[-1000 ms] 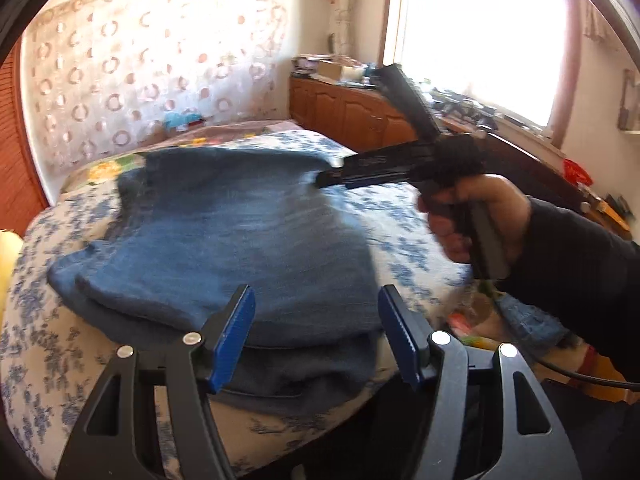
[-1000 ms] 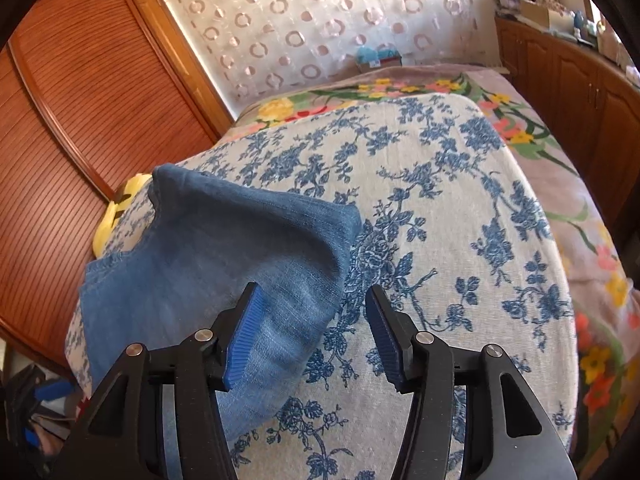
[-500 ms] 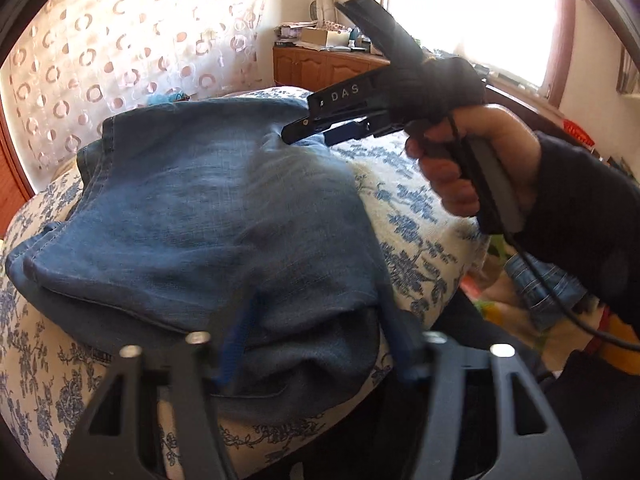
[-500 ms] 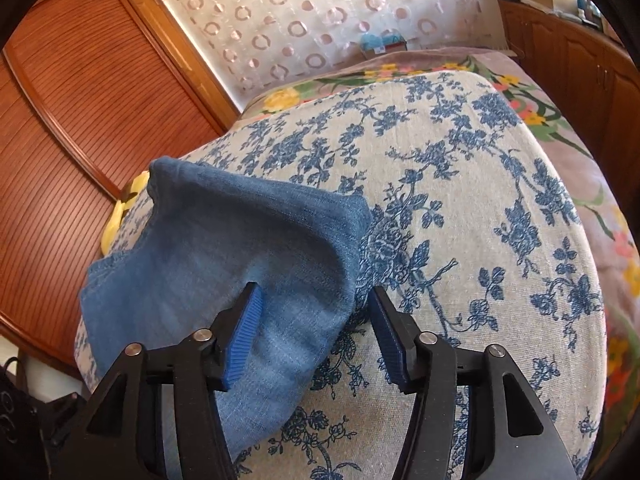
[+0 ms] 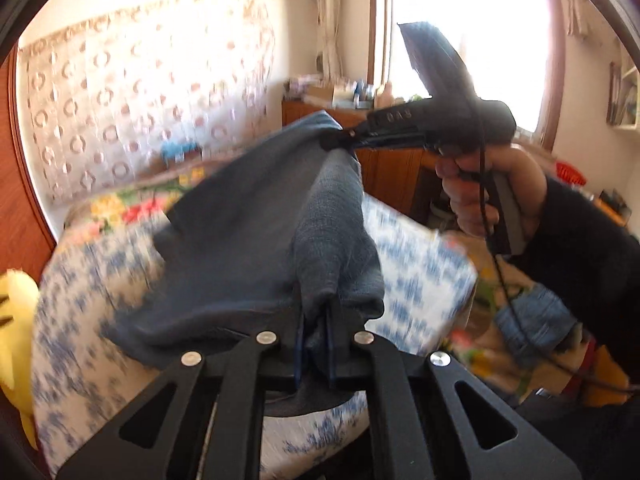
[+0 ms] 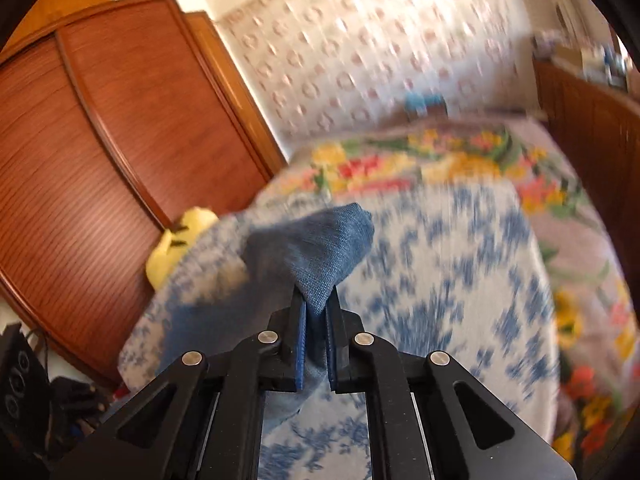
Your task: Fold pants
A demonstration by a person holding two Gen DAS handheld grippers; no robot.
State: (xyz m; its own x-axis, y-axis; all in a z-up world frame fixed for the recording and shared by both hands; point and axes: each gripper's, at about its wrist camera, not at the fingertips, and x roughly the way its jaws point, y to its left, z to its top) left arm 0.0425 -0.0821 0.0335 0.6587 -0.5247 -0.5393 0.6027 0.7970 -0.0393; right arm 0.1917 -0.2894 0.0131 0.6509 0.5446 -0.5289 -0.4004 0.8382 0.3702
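Both the left gripper (image 5: 316, 344) and the right gripper (image 6: 317, 344) were pinched on separate edges of the pants (image 5: 248, 240), holding them raised above the floral bedspread (image 6: 460, 280), apparently so the denim could be carried over into a fold.

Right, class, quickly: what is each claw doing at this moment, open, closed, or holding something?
Left claw: closed on the pants.
Right claw: closed, pinching a corner of the pants.
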